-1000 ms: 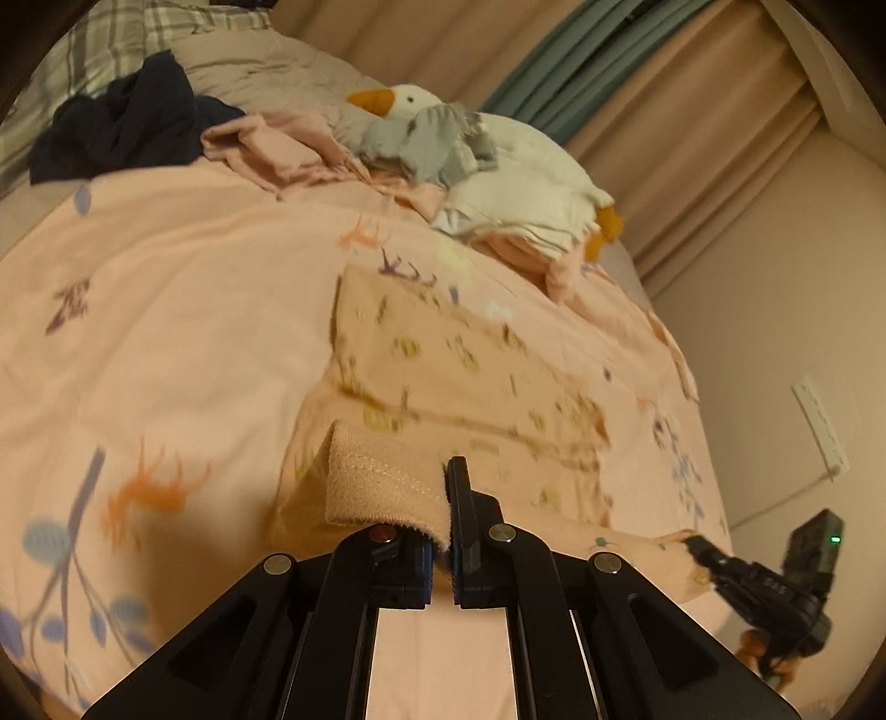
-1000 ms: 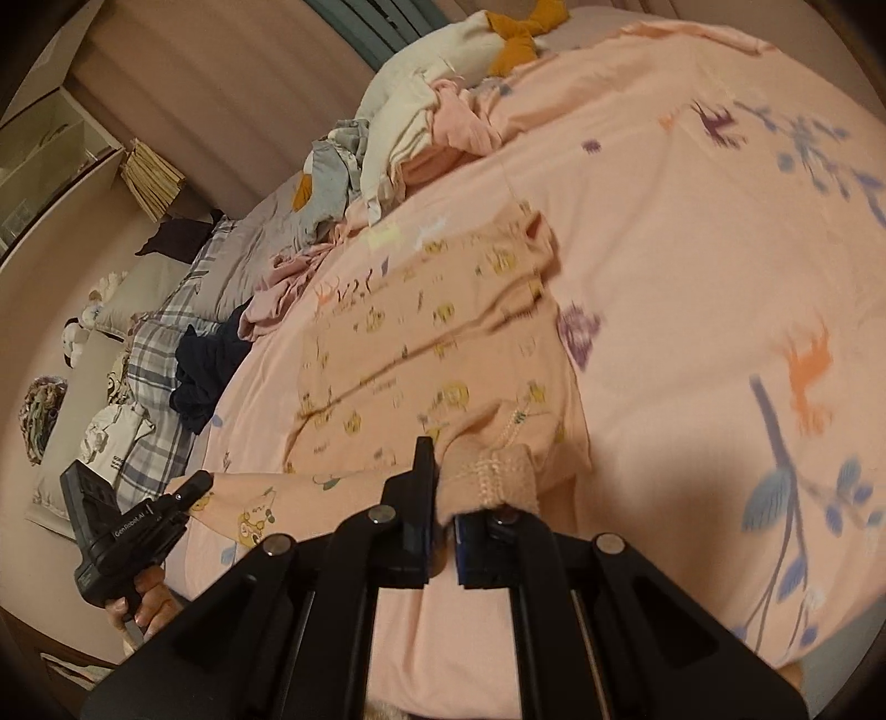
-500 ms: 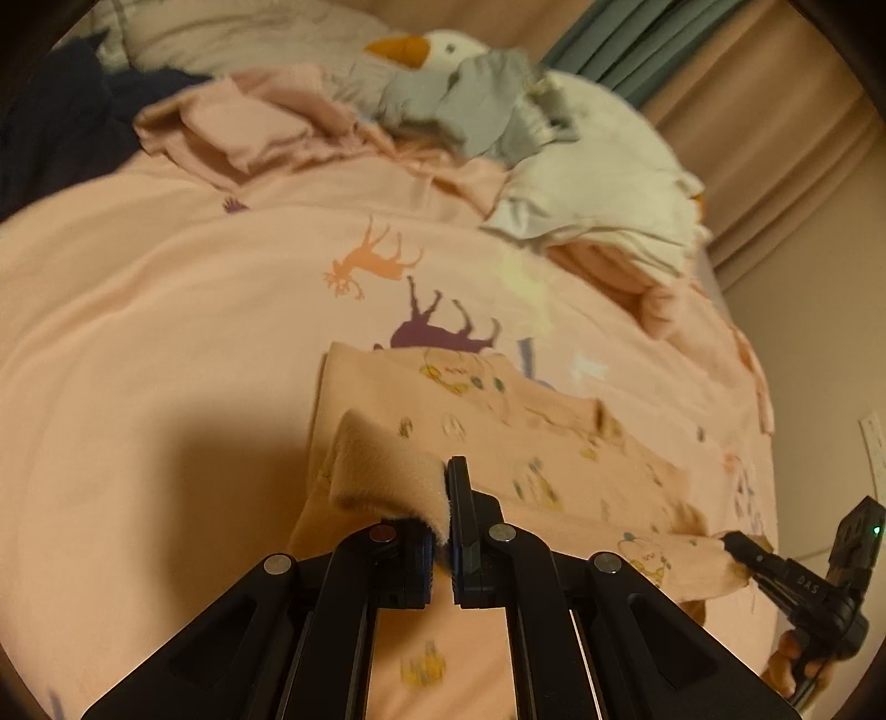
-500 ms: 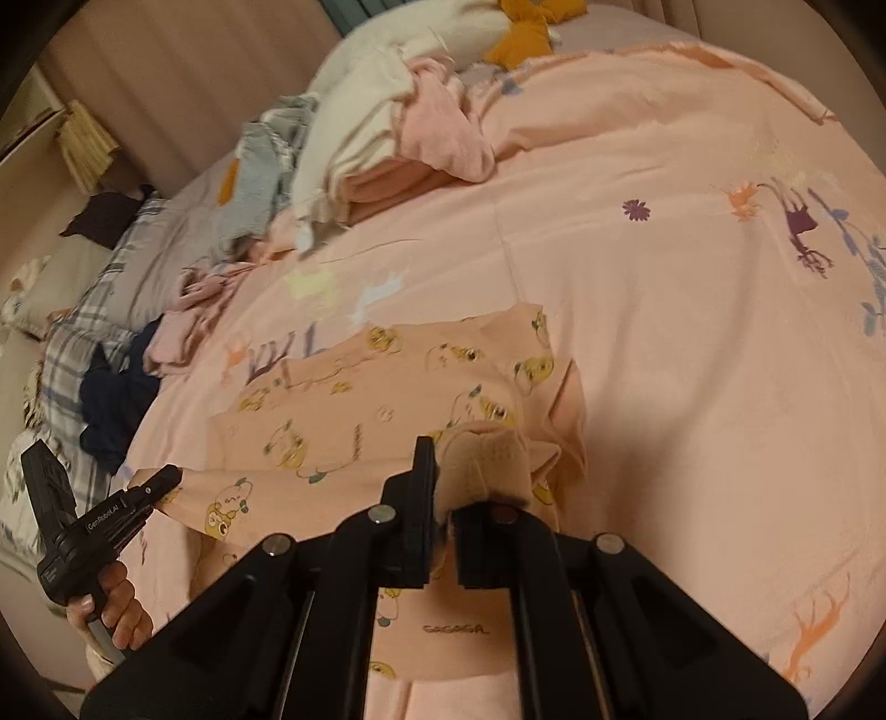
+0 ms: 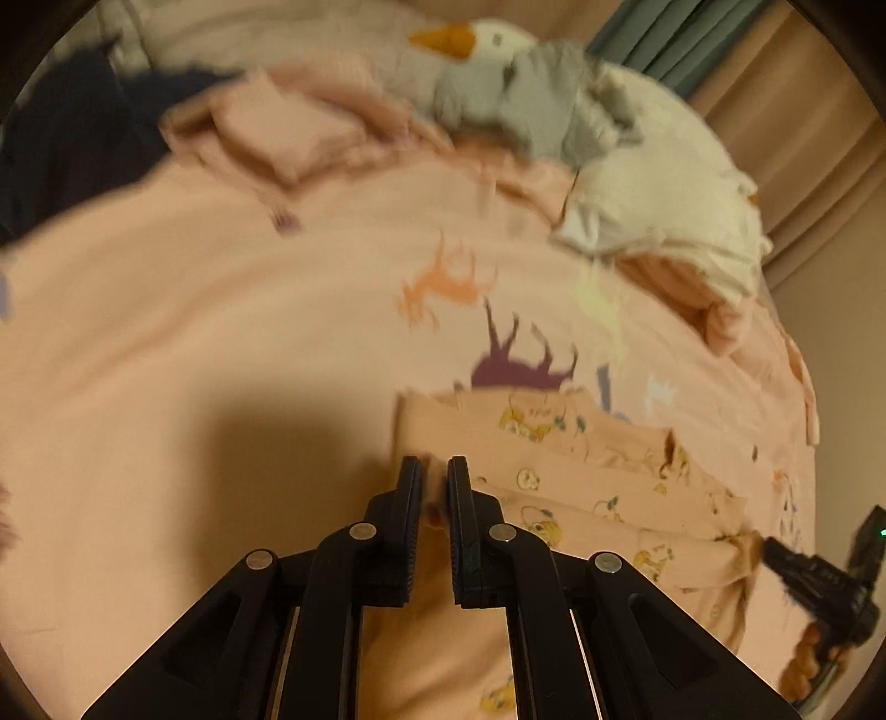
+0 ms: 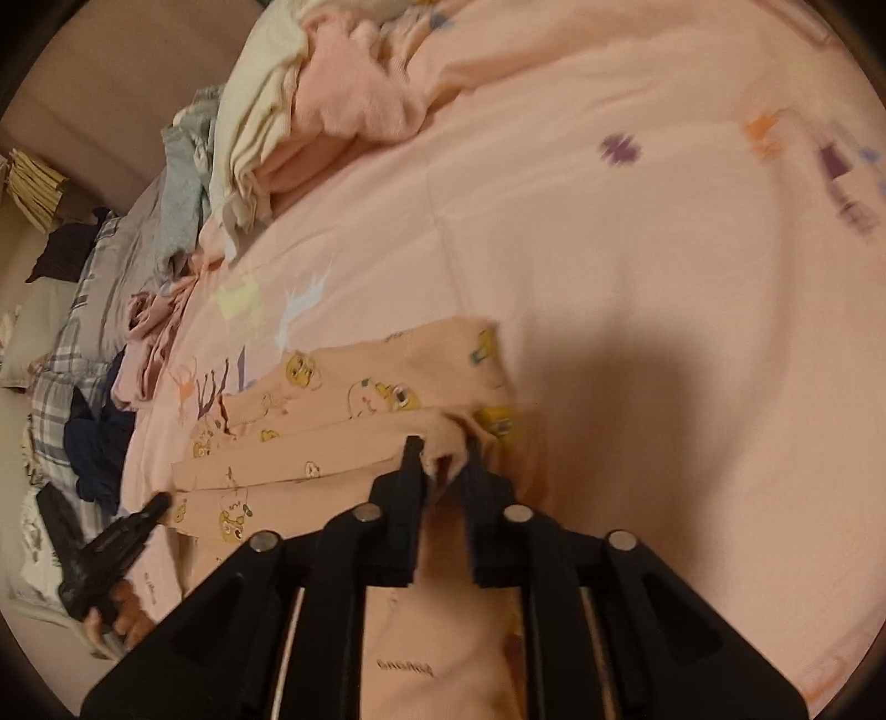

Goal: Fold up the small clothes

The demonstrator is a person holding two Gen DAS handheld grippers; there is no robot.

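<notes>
A small peach garment with yellow cartoon prints [image 5: 581, 476] lies folded over on the pink bedspread [image 5: 221, 332]; it also shows in the right wrist view [image 6: 354, 437]. My left gripper [image 5: 434, 471] sits at the garment's left folded edge, jaws slightly apart with a little cloth between them. My right gripper [image 6: 443, 451] sits at the garment's right folded edge, jaws parted with the cloth edge loose between them. Each gripper appears at the edge of the other's view [image 5: 814, 576] [image 6: 111, 554].
A pile of unfolded clothes and a white goose plush [image 5: 554, 111] lies at the far side of the bed. A dark garment [image 5: 72, 144] lies far left. Plaid pillows [image 6: 61, 387] and curtains [image 5: 692, 39] border the bed.
Both grippers carried the garment's near edge forward over the far half and lowered it. Both sets of jaws have opened; the cloth cuff no longer sticks up in them.
</notes>
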